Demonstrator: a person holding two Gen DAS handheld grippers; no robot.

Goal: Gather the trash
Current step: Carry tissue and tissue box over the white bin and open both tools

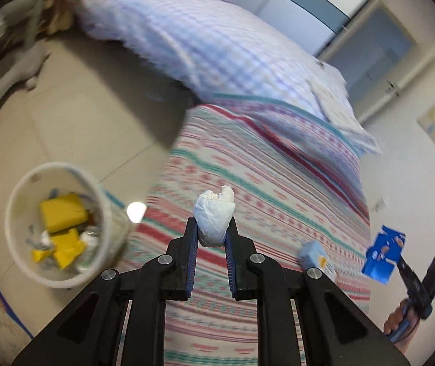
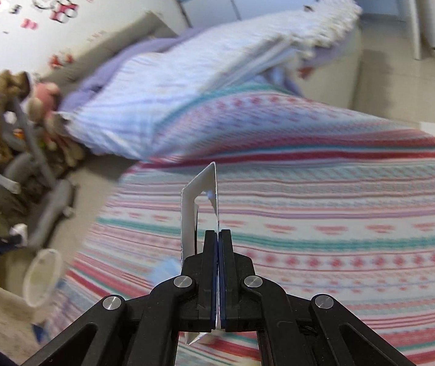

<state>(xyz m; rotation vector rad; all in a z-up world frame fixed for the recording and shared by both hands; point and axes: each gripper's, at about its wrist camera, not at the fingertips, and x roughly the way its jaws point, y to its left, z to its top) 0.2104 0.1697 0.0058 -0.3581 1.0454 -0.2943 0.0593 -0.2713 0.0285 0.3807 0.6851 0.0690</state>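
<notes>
My left gripper [image 1: 213,228] is shut on a crumpled white tissue ball [image 1: 214,216] and holds it above the striped bedspread [image 1: 278,183]. A white trash bin [image 1: 55,225] with yellow and white scraps stands on the floor to its left. My right gripper [image 2: 218,233] is shut on a flattened blue-and-white carton [image 2: 200,201], which also shows at the right of the left wrist view [image 1: 383,254]. The bin shows at the lower left of the right wrist view [image 2: 42,277]. A small light-blue box [image 1: 316,257] lies on the bed.
A folded blue-checked quilt [image 1: 217,39] lies at the far end of the bed. A grey chair base [image 1: 7,70] and soft toys [image 2: 43,100] stand on the tiled floor at the left. A wardrobe and a door are behind the bed.
</notes>
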